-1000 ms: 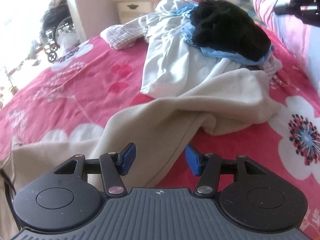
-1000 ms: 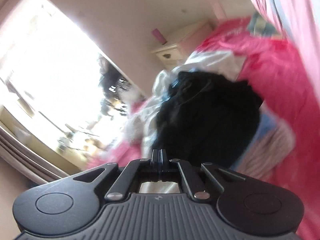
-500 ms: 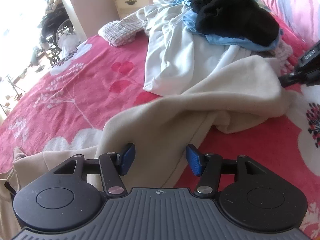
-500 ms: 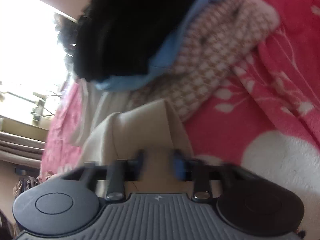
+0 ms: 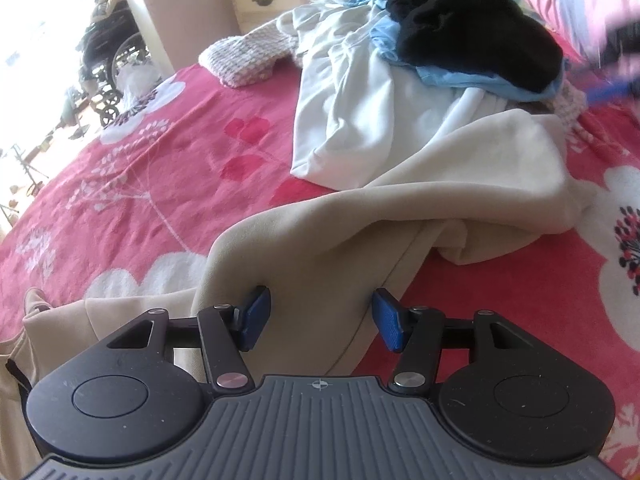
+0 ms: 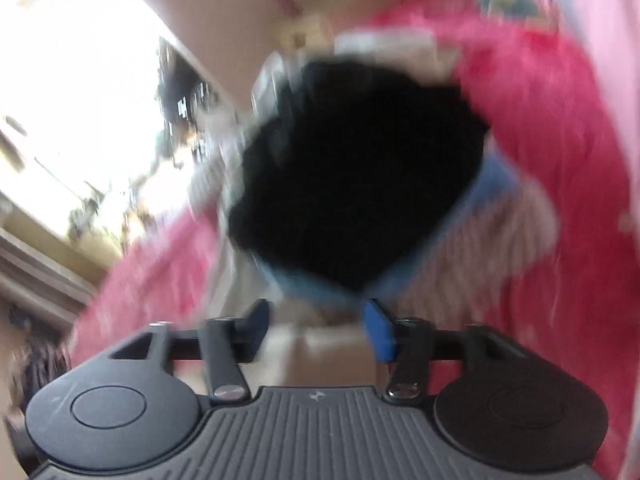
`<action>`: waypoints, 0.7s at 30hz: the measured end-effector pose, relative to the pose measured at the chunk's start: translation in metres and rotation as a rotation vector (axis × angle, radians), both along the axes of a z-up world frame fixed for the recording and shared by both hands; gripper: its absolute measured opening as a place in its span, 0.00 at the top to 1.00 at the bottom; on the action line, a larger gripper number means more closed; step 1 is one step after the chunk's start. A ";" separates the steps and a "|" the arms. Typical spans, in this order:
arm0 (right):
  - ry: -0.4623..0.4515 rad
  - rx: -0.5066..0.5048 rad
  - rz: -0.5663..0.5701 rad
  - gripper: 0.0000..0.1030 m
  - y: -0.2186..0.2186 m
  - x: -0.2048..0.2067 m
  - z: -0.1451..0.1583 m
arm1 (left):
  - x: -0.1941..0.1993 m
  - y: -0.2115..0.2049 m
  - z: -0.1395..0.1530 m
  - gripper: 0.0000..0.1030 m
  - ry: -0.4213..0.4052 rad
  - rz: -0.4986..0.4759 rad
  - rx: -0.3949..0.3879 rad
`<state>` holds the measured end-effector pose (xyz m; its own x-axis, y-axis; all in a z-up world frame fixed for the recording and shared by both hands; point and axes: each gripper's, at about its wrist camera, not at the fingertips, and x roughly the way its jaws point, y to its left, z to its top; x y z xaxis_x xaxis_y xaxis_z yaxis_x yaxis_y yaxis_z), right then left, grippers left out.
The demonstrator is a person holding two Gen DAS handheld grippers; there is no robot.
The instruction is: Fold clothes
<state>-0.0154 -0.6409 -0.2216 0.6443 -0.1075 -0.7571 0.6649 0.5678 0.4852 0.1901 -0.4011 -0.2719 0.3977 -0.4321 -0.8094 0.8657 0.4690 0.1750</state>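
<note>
**Right gripper swinging up from cream garment as left one waits on the bed**

The right gripper (image 6: 316, 326), seen half a second ago low over the cream garment's far end, is now pointing higher, toward the black garment (image 6: 356, 184) on the pile; its jaws are standing wide with nothing between them, and its view is badly blurred. In the left wrist view it is showing only as a smeared dark shape at the far right edge. The left gripper (image 5: 320, 318) is sitting in nearly the same spot as before, jaws wide and empty, hovering just above the near part of the cream garment (image 5: 420, 216).

That garment is lying stretched across the pink floral bed (image 5: 132, 184), from the near left corner to a bunched fold at the right, its far edge touching the white garment (image 5: 352, 120) and running under the pile. The blue garment (image 5: 460, 78) is peeking out beneath the black one. Bare bedspread is lying open to the left and at the near right; a bedside cabinet (image 5: 268, 0) is standing beyond the pile.
</note>
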 end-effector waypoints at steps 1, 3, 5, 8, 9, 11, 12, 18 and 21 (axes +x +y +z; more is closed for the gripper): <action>0.039 0.022 0.013 0.44 0.001 0.003 -0.015 | 0.000 -0.001 -0.001 0.45 -0.005 0.001 0.003; 0.094 0.099 0.015 0.44 0.007 0.003 -0.049 | 0.001 -0.004 -0.004 0.45 -0.015 0.004 0.008; 0.086 0.116 0.017 0.43 0.016 0.001 -0.062 | 0.001 -0.008 -0.006 0.45 -0.023 0.006 0.010; 0.061 0.130 0.021 0.91 0.031 -0.003 -0.077 | 0.004 -0.012 -0.007 0.45 -0.023 0.015 0.013; 0.056 0.137 0.019 0.91 0.032 -0.006 -0.076 | 0.005 -0.012 -0.007 0.45 -0.021 0.017 0.013; 0.005 0.110 -0.002 0.91 0.030 -0.014 -0.058 | 0.005 -0.011 -0.006 0.45 -0.015 0.010 0.013; -0.022 0.077 -0.014 0.91 0.029 -0.019 -0.045 | 0.004 -0.010 -0.005 0.45 -0.012 0.000 0.012; -0.173 -0.157 -0.034 0.92 0.015 -0.023 0.053 | -0.006 -0.002 0.004 0.45 0.015 -0.119 0.005; -0.069 -0.291 0.007 0.92 0.014 0.003 0.062 | -0.010 0.001 0.005 0.43 0.036 -0.155 0.002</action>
<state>-0.0120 -0.6270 -0.1599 0.6948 -0.3091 -0.6493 0.6315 0.6943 0.3452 0.1796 -0.4003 -0.2664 0.2968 -0.4844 -0.8230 0.9334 0.3290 0.1430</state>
